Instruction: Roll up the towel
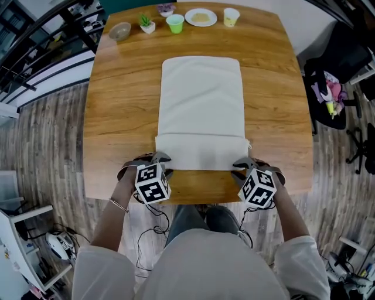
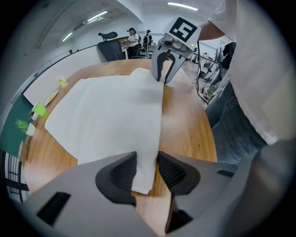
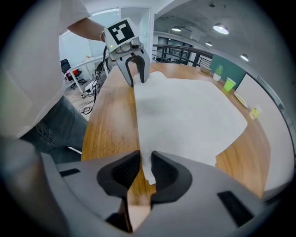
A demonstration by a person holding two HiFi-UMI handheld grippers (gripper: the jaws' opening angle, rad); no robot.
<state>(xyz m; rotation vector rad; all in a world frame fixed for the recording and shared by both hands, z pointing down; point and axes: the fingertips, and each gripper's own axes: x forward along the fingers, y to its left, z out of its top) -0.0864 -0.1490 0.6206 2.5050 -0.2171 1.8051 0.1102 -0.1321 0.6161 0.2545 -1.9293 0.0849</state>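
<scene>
A white towel (image 1: pixel 202 99) lies lengthwise on the wooden table (image 1: pixel 117 117), and its near end is folded over into a thick band (image 1: pixel 202 152). My left gripper (image 1: pixel 159 159) points steeply down at the band's near left corner. In the left gripper view the towel (image 2: pixel 106 115) edge fills the gap of the left gripper (image 2: pixel 147 169), whose pads press on the cloth. My right gripper (image 1: pixel 243 166) stands at the near right corner. The right gripper (image 3: pixel 144 169) is likewise shut on the towel (image 3: pixel 185 111) edge. Each view shows the other gripper across the fold.
Along the table's far edge stand a bowl (image 1: pixel 120 30), a small potted plant (image 1: pixel 146 24), a green cup (image 1: pixel 174 23), a plate (image 1: pixel 200 17) and a yellow cup (image 1: pixel 231 17). An office chair (image 1: pixel 337 76) with clutter stands to the right on the floor.
</scene>
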